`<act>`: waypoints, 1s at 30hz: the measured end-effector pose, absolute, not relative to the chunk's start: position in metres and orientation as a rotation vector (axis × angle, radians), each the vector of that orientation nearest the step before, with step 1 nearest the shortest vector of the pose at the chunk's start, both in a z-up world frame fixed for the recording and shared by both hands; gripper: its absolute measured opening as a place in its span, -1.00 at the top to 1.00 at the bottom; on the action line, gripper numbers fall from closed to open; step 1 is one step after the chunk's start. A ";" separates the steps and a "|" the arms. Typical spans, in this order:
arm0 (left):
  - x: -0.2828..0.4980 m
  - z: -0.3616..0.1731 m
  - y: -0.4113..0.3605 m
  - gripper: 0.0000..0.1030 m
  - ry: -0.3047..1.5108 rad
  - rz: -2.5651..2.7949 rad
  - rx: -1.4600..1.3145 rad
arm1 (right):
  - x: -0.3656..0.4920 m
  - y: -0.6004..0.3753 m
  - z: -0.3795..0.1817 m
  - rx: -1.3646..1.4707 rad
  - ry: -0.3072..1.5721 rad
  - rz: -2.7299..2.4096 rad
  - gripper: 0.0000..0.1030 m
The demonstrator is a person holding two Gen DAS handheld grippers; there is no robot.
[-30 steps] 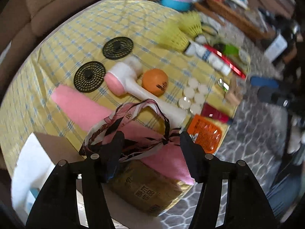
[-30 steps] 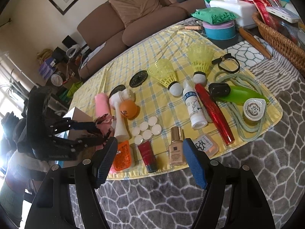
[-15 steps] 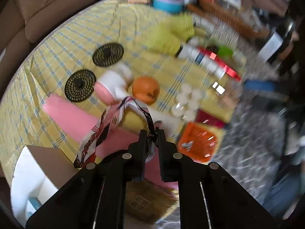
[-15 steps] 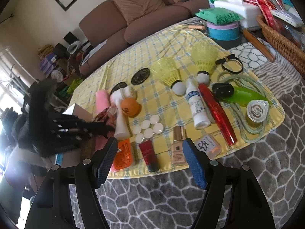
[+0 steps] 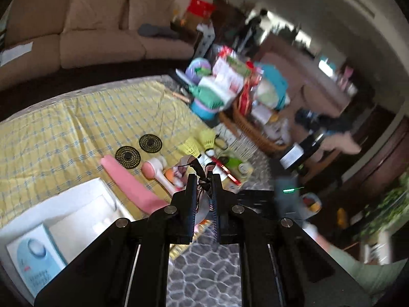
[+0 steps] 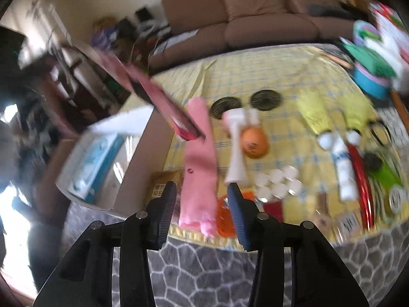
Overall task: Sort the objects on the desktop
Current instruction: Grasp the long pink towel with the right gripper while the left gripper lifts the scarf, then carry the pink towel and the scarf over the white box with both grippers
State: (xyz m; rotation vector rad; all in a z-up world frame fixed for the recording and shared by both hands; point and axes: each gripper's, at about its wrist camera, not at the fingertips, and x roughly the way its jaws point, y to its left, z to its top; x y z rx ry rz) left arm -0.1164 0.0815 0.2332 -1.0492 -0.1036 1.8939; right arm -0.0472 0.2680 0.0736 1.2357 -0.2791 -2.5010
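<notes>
My left hand-held gripper point(image 5: 203, 179) is clenched on the patterned ribbon point(image 5: 190, 162), which loops up from between the two pads, lifted clear above the surface point(image 5: 51, 133). My right hand-held gripper point(image 6: 202, 189) is released, its jaws wide apart and grasping nothing, hanging over the near edge of the yellow checked cloth point(image 6: 268, 71), with the near end of the pink towel point(image 6: 200, 168) showing between the fingers.

From the left wrist, the open white box point(image 5: 74, 212) sits at the near left corner, touching the cloth's edge; a pale blue packet point(image 5: 38, 258) lies inside it. The pink towel point(image 5: 130, 181) runs just beside the box. Two black mesh discs point(image 5: 139, 148) lie beyond it, and far of those the cloth is bare right up to its far edge.

From the right wrist, the white-handled brush point(image 6: 236, 148) and the orange ball point(image 6: 254, 140) touch just right of the towel. White round caps point(image 6: 277, 181) cluster right of the brush handle. An orange packet point(image 6: 226, 217) and a dark red tube point(image 6: 273, 208) reach the near edge. The right half is crowded: yellow shuttlecocks point(image 6: 317, 117), a white bottle point(image 6: 343, 171), a red pen-like stick point(image 6: 361, 176), a green item point(image 6: 386, 176). Grey patterned covering point(image 6: 204, 268) lies bare below the near edge. Both views are blurred.
</notes>
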 end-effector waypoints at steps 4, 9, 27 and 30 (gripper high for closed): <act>-0.112 0.249 0.033 0.80 -0.212 1.918 -1.014 | -0.086 0.237 0.062 1.320 -0.206 -2.462 0.15; -0.108 0.258 -0.018 0.80 -0.300 1.946 -0.980 | -0.135 0.207 0.044 1.415 -0.080 -2.466 0.14; -0.103 0.230 -0.122 0.80 -0.478 2.004 -0.927 | -0.181 0.184 0.020 1.495 0.189 -2.480 0.73; -0.101 0.226 -0.126 0.80 -0.504 2.003 -0.925 | -0.168 0.191 0.046 1.400 0.149 -2.516 0.75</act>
